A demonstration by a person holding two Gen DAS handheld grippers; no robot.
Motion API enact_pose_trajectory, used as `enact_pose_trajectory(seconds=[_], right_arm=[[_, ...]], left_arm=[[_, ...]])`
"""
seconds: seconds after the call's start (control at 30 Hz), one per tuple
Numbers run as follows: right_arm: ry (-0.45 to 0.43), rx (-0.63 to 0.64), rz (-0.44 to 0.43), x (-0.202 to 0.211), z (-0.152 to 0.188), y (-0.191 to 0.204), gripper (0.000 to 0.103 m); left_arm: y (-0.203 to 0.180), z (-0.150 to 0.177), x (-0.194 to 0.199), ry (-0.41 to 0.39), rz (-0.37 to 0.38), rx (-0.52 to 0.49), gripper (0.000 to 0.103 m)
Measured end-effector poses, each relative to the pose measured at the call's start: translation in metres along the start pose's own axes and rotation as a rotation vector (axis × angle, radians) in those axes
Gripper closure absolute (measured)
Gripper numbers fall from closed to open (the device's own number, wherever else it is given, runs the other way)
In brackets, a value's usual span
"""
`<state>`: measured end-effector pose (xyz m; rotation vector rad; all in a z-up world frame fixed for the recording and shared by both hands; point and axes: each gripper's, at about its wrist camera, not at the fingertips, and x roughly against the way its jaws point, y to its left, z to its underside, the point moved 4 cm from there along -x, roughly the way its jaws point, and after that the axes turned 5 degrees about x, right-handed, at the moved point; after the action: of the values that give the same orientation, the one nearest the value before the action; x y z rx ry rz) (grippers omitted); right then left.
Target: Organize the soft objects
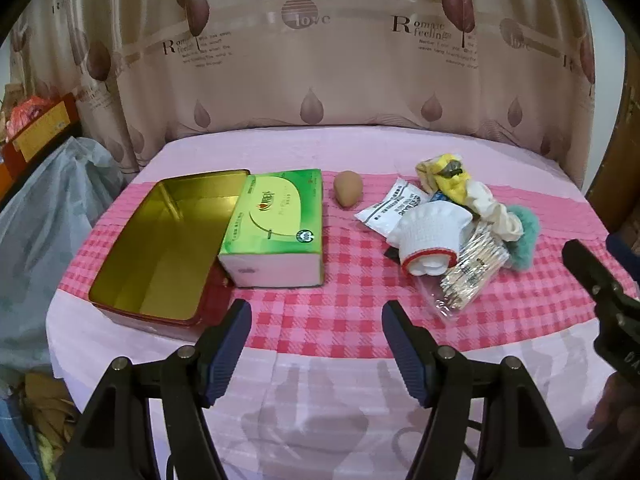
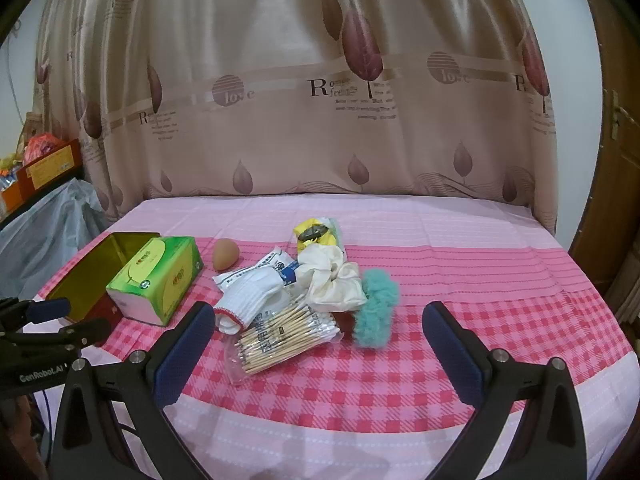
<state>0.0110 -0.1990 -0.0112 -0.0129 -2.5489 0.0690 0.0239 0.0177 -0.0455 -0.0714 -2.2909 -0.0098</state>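
Observation:
An open gold tin box point(image 1: 156, 244) point(image 2: 86, 276) lies at the left of the table, a green tissue pack point(image 1: 276, 224) point(image 2: 156, 280) against it. A beige makeup sponge point(image 1: 348, 194) point(image 2: 225, 259) stands beside the pack. To the right is a pile: white knit glove point(image 1: 430, 232) point(image 2: 250, 292), bag of cotton swabs point(image 1: 468, 276) point(image 2: 284, 334), cream scrunchie point(image 1: 496, 212) point(image 2: 332, 280), teal scrunchie point(image 1: 524, 240) point(image 2: 376, 312), white sachet point(image 1: 394, 208), yellow item point(image 1: 448, 174) point(image 2: 314, 234). My left gripper point(image 1: 316, 344) and right gripper point(image 2: 318, 356) are open and empty, near the front edge.
The table wears a pink checked cloth point(image 1: 320, 320) point(image 2: 480, 320). A beige curtain point(image 1: 320, 60) hangs behind. A grey plastic bag point(image 1: 48, 220) and boxes point(image 1: 36, 128) sit left of the table. A wooden door point(image 2: 616, 140) is at the right.

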Motion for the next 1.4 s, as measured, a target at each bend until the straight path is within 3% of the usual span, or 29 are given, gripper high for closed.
enact_pose_trajectory(seconds=[1.4], right_arm=[[0.009,0.002,-0.006,-0.002,0.005,0.004,0.0]], left_arm=[[0.003,0.006,-0.01,0.035,-0.032,-0.002,0.034]])
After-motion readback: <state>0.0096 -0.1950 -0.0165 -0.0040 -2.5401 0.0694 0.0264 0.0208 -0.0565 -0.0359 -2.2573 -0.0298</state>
